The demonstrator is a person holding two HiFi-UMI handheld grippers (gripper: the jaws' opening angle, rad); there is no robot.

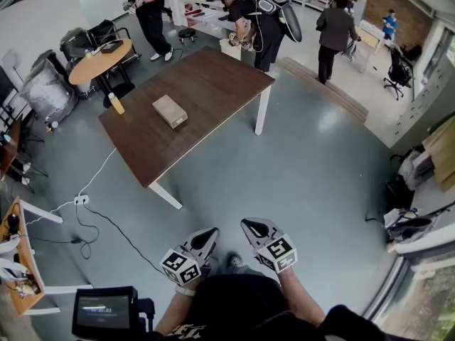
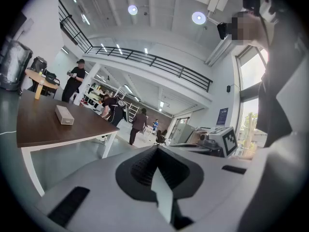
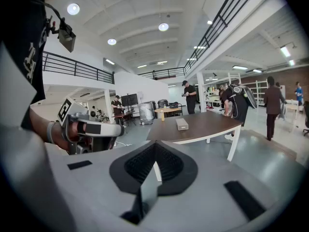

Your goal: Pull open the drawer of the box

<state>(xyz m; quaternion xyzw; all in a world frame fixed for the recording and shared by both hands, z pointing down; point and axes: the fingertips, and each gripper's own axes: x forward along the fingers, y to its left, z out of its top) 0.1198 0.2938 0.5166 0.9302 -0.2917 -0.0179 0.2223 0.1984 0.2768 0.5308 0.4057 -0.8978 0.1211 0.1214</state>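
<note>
Beige rectangular box (image 1: 170, 111) lay on dark-brown wooden tabletop (image 1: 213, 77) over grey floor (image 1: 306, 169); left gripper (image 1: 208, 234) and right gripper (image 1: 249, 225) jaws closed, empty.

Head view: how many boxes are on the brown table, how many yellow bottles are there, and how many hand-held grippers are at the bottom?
box: 1
yellow bottle: 1
hand-held grippers: 2 (left hand-held gripper, right hand-held gripper)
Total: 4
</note>
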